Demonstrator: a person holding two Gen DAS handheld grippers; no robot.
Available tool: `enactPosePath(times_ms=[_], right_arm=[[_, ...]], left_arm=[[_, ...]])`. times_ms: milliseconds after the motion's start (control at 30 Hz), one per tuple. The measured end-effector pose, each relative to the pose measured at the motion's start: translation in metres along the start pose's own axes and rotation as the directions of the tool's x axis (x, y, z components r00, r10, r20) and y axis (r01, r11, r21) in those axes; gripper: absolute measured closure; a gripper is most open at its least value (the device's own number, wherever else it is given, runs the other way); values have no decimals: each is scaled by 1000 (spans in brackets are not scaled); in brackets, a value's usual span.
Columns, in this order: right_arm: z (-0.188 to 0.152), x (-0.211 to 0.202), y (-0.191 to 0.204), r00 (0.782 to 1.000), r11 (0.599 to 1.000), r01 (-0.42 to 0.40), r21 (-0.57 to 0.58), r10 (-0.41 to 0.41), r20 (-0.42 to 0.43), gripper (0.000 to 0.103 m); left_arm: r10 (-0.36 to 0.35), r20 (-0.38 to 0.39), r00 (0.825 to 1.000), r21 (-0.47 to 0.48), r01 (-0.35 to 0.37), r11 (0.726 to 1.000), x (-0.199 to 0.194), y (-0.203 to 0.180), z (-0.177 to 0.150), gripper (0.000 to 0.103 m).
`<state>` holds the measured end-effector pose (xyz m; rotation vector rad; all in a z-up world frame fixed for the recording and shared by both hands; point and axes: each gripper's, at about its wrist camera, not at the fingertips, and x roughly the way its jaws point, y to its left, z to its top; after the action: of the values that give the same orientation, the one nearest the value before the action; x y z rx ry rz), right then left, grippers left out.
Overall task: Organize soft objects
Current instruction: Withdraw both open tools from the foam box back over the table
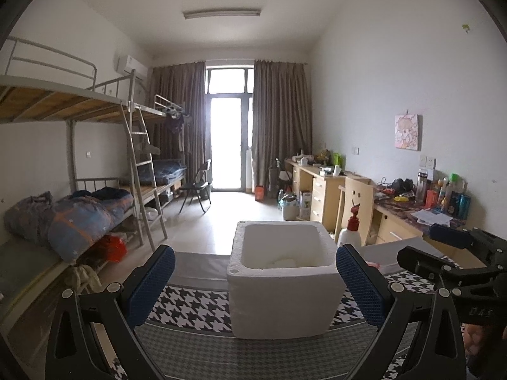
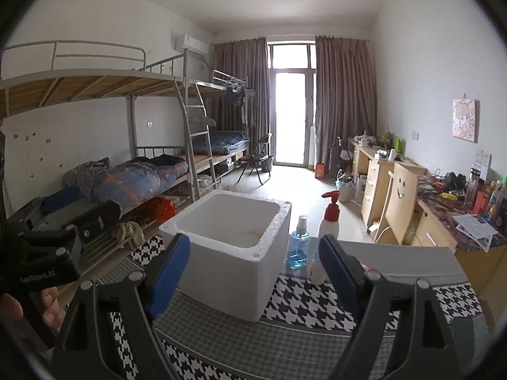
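Observation:
A white foam box point(image 1: 282, 291) stands open-topped on the houndstooth cloth point(image 1: 196, 307); something pale lies at its bottom point(image 1: 285, 262). My left gripper point(image 1: 253, 281) is open and empty, its blue pads either side of the box front. In the right wrist view the foam box point(image 2: 231, 253) sits ahead and left. My right gripper point(image 2: 253, 272) is open and empty, just before the box's right corner. A small pale object point(image 2: 317, 274) lies on the cloth beside the right pad, partly hidden.
A blue spray bottle point(image 2: 298, 247) and a white pump bottle with red top point(image 2: 329, 218) stand right of the box. Bunk beds with quilts point(image 1: 82, 218) line the left. Desks and a wooden chair point(image 2: 402, 202) line the right. The other gripper shows at the right edge point(image 1: 459, 262).

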<state>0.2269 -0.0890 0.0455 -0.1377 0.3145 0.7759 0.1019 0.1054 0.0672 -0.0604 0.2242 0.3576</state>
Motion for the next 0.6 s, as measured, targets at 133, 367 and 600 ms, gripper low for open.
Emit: enactPosePath(times_ms=[133, 367, 600], right_arm=[[-4, -6, 1, 1000, 1000, -1, 0, 1, 10, 17], [-13, -18, -3, 1000, 1000, -8, 15, 7, 27, 17], [-26, -28, -6, 999, 999, -4, 34, 3, 41, 17]], left_arm=[[-1, 8, 1000, -6, 1, 1000, -3, -1, -3, 1], [7, 32, 999, -8, -6, 1000, -11, -7, -10, 1], [18, 53, 998, -4, -18, 1000, -18, -13, -18, 1]])
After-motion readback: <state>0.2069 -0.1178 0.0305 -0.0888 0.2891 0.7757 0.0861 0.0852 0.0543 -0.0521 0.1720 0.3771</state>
